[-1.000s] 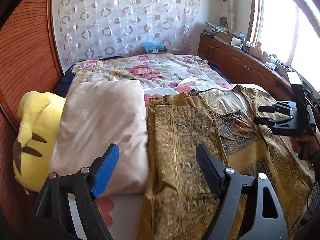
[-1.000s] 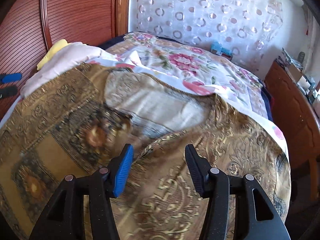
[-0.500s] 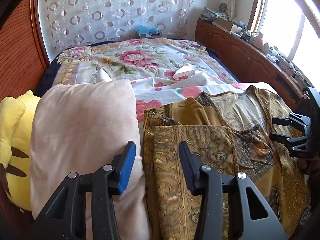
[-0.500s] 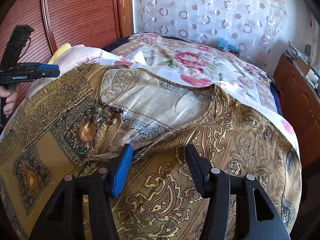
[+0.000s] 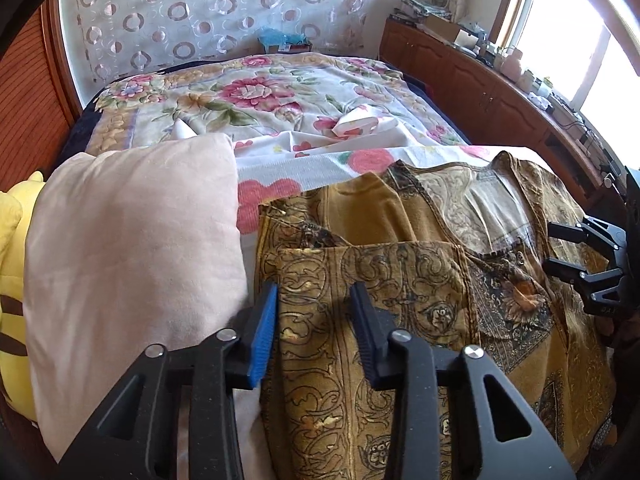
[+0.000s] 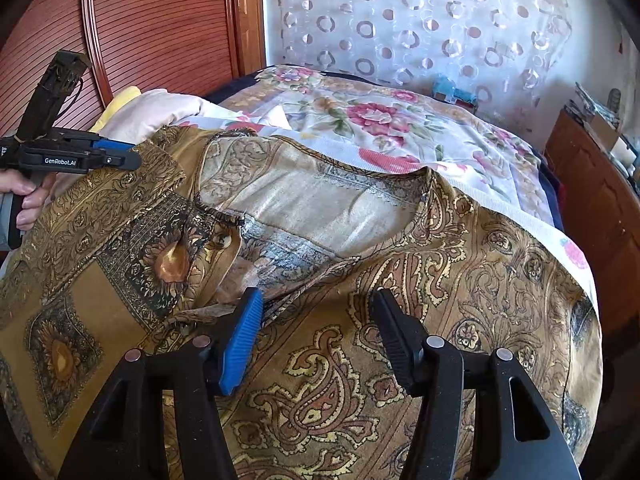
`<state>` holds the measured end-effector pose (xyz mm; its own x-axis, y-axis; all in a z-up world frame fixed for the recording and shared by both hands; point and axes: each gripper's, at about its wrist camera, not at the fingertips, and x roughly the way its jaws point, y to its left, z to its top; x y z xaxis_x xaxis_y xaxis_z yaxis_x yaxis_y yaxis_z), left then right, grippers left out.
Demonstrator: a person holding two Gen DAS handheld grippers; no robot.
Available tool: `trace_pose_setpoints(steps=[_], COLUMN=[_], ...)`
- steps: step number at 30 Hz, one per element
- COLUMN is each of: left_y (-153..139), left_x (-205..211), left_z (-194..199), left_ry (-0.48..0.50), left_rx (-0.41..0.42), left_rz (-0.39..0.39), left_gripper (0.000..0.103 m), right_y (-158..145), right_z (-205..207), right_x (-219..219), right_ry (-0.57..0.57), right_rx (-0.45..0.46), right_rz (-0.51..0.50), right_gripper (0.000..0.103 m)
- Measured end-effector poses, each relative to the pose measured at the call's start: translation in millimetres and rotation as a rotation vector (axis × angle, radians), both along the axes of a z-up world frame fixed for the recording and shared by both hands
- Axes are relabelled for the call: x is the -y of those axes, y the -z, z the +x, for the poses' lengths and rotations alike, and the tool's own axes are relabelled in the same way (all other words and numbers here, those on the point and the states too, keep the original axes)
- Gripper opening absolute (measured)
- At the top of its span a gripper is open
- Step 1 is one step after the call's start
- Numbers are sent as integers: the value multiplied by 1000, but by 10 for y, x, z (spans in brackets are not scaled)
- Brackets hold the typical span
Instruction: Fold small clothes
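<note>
Gold paisley tunic [image 6: 420,280] lying spread across the near end of the bed [image 5: 280,92], one side panel already folded in over the front.

The tunic is sitting just beside the pink pillow [image 5: 132,240], with the yellow plush toy [image 5: 12,248] tucked behind that; the next fold is probably calling for the left gripper [image 5: 314,330] to be closing on the doubled edge right under its jaws while the right gripper [image 6: 318,338] is pinning the paisley panel flat, so the cloth is not dragging or bunching at the open neckline. Both sets of jaws are standing apart, gripping nothing, hovering low over the fabric. Counting: one bed, one tunic, one pillow, one plush toy, two grippers.
</note>
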<state>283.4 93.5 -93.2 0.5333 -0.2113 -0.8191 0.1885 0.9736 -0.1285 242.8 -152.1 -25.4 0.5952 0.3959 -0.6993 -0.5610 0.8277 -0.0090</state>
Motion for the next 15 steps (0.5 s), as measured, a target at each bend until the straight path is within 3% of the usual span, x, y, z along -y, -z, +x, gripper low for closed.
trace_pose_setpoints(steps=[5, 15], left_y=[-48, -558], left_x=[7, -325], left_z=[-56, -331], left_ry=[1, -109], left_rx=[15, 210], left_rz=[25, 31], left_gripper=[7, 2], right_y=[2, 7], right_z=[-1, -2], right_x=[-3, -4], right_ry=[-1, -2], right_rx=[0, 2], right_rz=[0, -2], right_gripper=[61, 62])
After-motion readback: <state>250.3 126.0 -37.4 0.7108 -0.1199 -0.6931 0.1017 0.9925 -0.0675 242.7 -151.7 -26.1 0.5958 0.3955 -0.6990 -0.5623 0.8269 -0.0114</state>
